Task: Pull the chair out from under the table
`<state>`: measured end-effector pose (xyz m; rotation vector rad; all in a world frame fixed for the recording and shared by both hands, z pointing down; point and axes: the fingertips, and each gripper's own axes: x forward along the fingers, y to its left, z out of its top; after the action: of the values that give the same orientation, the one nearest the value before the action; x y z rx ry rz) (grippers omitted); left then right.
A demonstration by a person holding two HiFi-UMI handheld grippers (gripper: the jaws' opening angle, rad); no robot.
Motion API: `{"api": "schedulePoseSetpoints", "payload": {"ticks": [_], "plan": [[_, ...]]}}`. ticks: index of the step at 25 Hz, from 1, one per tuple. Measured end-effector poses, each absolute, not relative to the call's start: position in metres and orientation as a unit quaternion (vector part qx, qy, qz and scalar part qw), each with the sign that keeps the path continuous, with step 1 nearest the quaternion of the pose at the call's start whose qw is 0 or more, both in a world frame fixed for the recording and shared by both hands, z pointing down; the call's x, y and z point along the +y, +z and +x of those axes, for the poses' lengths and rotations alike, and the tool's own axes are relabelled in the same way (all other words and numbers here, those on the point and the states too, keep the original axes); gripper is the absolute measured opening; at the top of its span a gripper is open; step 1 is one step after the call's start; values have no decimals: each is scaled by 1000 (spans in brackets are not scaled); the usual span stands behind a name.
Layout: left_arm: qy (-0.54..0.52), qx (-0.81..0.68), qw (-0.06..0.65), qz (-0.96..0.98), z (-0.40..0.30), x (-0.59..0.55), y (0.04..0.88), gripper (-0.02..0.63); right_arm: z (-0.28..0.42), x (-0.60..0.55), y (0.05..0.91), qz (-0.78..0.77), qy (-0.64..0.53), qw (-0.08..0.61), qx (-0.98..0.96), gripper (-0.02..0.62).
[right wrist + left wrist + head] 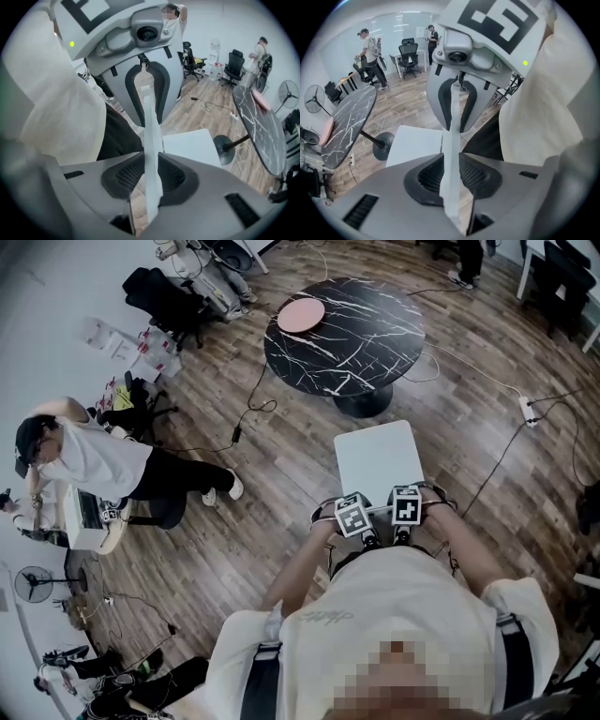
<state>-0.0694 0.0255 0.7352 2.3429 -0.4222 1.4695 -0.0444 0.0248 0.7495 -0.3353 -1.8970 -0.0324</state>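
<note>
**Both tongs clenched on the white chair's back, chair clear of the table**

Head view: the only print is the black-and-white square marker on each gripper's cube, plus a scrawl on the person's shirt (328,617) too small to read. The left gripper (362,527) and right gripper (404,519) sit side by side just in front of the torso, tilted steeply down. The left hand (325,521) and right hand (437,509) wrap round them, forearms converging. The white chair (378,457) stands just beyond the grippers; its seat is wholly out from under the round black marble table (361,343) and near the table's pedestal foot. A pink disc (301,314) lies on the tabletop's left part; cables trail across the wooden floor (281,474).

Left gripper view: the 2 jaws are clamped on the backrest (451,140), a thin white panel seen edge-on, with the ribbed pads pressing both its faces. The panel runs up to the right gripper opposite, whose jaws pinch it too. That gripper's cube shows a bold marker and a small green light; the seat lies at lower left and the table at far left.

Right gripper view: the same grasp mirrored, 2 jaws shut on the white panel; the left gripper faces it, also with a green light; the seat is at right, with the table beyond it.
</note>
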Motion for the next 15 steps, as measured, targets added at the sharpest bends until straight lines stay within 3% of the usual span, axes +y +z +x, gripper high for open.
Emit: {"api": "schedulePoseSetpoints", "payload": {"ticks": [3, 7, 11, 15], "plan": [[502, -175, 155, 833, -80, 11, 709, 112, -57, 9, 717, -109, 9, 539, -835, 41], [466, -239, 139, 840, -92, -18, 677, 75, -65, -15, 686, -66, -7, 515, -855, 8], [417, -294, 145, 848, -98, -43, 654, 32, -67, -36, 663, -20, -18, 498, -867, 8], [355, -353, 165, 850, -100, -60, 627, 17, -71, -66, 626, 90, -11, 429, -899, 6]]}}
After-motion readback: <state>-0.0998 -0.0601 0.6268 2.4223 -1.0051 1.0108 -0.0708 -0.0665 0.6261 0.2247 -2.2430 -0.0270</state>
